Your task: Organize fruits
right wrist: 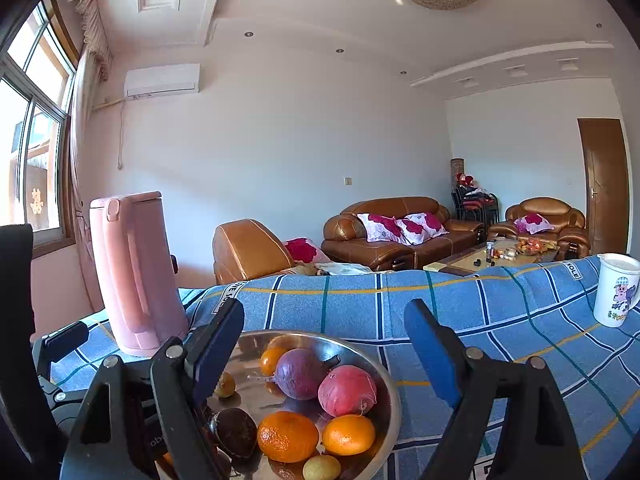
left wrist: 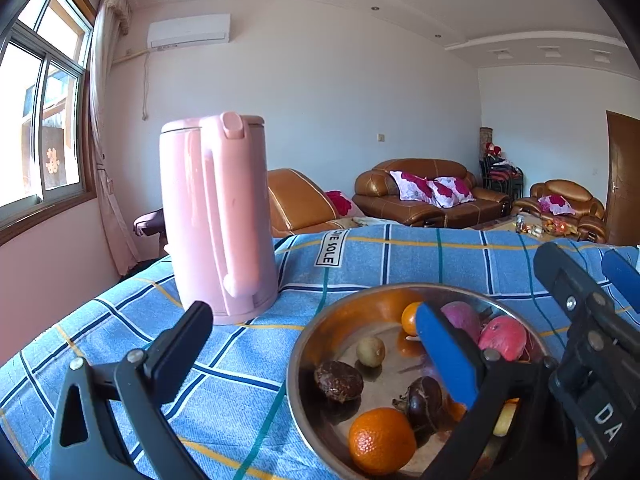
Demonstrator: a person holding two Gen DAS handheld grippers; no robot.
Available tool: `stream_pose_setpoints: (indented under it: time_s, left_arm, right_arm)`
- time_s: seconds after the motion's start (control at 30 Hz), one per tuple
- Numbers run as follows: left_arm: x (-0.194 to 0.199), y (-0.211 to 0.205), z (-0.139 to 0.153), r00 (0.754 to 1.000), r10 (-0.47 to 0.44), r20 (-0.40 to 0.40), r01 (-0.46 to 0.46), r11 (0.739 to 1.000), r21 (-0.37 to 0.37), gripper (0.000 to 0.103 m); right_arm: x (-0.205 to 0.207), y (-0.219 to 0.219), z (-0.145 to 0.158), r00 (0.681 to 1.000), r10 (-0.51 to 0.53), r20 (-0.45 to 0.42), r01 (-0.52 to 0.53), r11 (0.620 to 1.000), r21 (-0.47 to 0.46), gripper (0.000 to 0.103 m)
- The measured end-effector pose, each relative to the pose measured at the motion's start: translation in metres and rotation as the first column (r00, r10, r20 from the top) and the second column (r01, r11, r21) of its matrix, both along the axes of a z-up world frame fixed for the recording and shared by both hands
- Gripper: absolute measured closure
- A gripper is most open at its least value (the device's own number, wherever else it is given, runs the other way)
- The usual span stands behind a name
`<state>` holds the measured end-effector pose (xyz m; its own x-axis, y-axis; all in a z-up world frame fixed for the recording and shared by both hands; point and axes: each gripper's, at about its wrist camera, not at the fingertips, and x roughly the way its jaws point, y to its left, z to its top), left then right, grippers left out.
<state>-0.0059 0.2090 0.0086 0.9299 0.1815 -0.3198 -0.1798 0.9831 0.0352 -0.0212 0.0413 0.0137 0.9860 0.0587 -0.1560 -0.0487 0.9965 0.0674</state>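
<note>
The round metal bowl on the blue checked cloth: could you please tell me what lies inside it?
Inside the round metal bowl: oranges, a pink fruit, a purple one, dark brown ones. The right gripper covers its left part.

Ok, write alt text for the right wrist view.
A steel bowl of fruit sits on a blue checked cloth, with the open, empty right claw hovering over it. A pink kettle stands left, a white mug right, brown sofas behind.
</note>
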Motion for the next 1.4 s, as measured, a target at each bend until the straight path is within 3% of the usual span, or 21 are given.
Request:
stream_pose_setpoints:
  time_s: [0.6,1.4]
  left_arm:
    - [-0.048,0.002,0.002,0.999,-0.005,0.034,0.007,0.999,-0.039,0.000]
    - [-0.051,-0.002,0.004,0.999,0.005,0.045,-0.004,1.000,-0.019,0.000]
  right_arm:
    - [-0.038,-0.004,0.004,0.999,-0.012,0.051,0.012,1.000,-0.002,0.018]
    - [-0.039,-0.007,0.002,0.999,-0.015,0.046,0.015,1.000,0.001,0.017]
